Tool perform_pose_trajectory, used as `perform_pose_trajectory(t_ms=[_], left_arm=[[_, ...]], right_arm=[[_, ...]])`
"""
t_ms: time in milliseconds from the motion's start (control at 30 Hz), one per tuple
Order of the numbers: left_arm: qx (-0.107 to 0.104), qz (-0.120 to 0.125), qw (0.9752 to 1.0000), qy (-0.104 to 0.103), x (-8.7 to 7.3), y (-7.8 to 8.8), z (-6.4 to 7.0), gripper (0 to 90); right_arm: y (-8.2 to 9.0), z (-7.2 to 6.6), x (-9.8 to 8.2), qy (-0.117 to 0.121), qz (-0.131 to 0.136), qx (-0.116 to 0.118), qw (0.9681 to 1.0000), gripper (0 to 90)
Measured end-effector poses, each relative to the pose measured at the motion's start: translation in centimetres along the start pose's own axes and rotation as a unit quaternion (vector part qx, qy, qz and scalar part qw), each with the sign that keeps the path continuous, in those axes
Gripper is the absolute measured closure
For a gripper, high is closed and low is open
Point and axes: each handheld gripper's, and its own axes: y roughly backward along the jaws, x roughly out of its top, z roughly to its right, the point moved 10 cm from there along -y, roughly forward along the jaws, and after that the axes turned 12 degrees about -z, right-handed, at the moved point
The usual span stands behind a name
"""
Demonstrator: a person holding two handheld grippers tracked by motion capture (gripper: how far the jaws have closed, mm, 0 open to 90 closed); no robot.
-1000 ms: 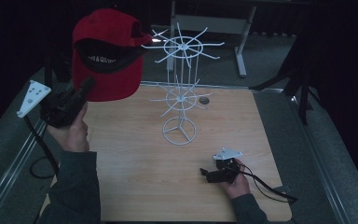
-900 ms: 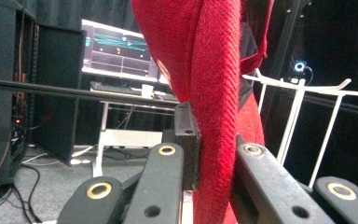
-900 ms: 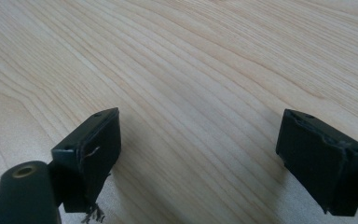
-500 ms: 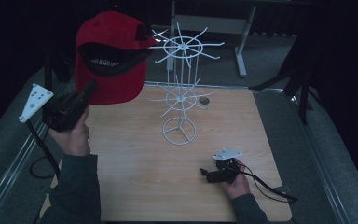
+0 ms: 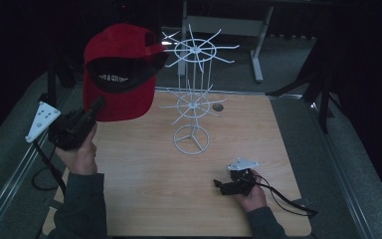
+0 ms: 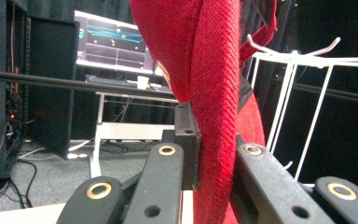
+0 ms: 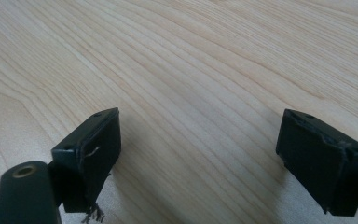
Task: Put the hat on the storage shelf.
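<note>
A red cap with a black inner band hangs in the air at the left, held by its brim edge. My left gripper is shut on that red fabric, which rises between the jaws in the left gripper view. The cap's back strap reaches close to the top arms of a white wire rack standing mid-table; I cannot tell if it touches. The rack's rods show behind the cap. My right gripper rests low on the wooden table at the front right, jaws wide apart over bare wood, holding nothing.
A small dark round hole sits in the tabletop behind the rack. Grey floor and a desk frame lie beyond the table. A lit monitor stands on a far desk. Cables trail from the right gripper.
The left gripper has carried the cap slightly right, toward the rack's top ring. The right gripper has stayed where it was.
</note>
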Motion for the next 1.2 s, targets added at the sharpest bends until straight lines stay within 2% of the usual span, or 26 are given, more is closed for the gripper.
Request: perform_pose_trajectory(t_ms=[400,500,700,967,1200], left_arm=[[0.002,-0.015,0.9999,-0.004,-3.3,0.0,-0.4,85.9],[0.001,-0.023,0.9997,-0.011,-4.2,0.0,-0.4,85.8],[0.003,-0.038,0.9992,-0.01,-5.8,-0.2,-0.7,85.7],[0.003,-0.053,0.9985,-0.011,-6.9,-0.5,-0.7,85.6],[0.002,-0.068,0.9975,-0.018,-8.2,-1.1,-0.1,85.5]], right_arm=[[0.0,0.0,0.0,0.0,0.002,0.0,1.0,13.7],[0.0,0.0,0.0,0.0,0.002,0.0,1.0,13.6],[0.0,0.0,0.0,0.001,0.002,0.0,1.0,13.7],[0.0,0.0,0.0,0.001,0.002,-0.001,1.0,13.6],[0.0,0.0,0.0,0.001,0.003,0.0,1.0,13.6]])
